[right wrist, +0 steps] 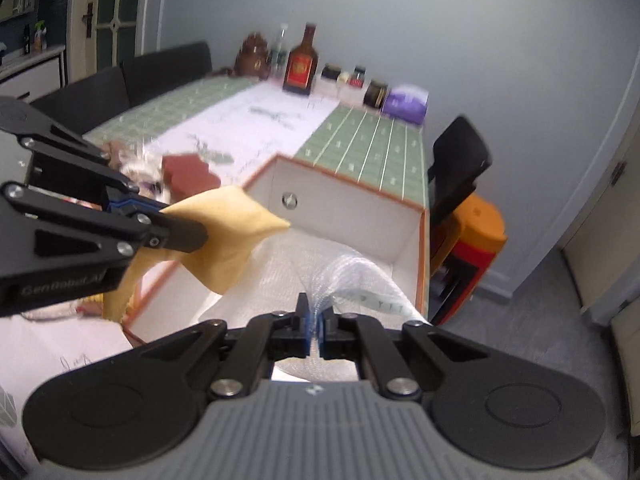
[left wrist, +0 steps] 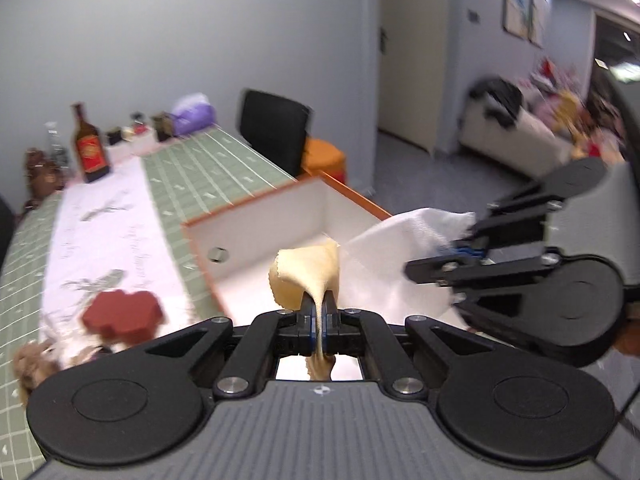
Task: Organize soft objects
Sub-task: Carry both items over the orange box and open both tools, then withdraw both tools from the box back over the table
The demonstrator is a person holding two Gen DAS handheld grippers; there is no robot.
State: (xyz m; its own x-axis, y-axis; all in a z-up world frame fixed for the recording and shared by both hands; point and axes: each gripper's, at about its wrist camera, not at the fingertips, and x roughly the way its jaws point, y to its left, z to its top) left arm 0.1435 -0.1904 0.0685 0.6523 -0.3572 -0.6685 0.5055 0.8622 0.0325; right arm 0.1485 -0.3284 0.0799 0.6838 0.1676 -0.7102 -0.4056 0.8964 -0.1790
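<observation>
My left gripper is shut on a yellow cloth that bunches up past its fingertips. My right gripper is shut on a white mesh cloth that fans out in front of it. Both hang over a white box with an orange rim, which lies open on the table. In the left wrist view the right gripper comes in from the right, with the white mesh cloth in it. In the right wrist view the left gripper comes in from the left, holding the yellow cloth.
A dark red flower-shaped cushion and a brown plush toy lie on the white runner left of the box. A bottle, jars and a purple pack stand at the far table end. Black chairs flank the table.
</observation>
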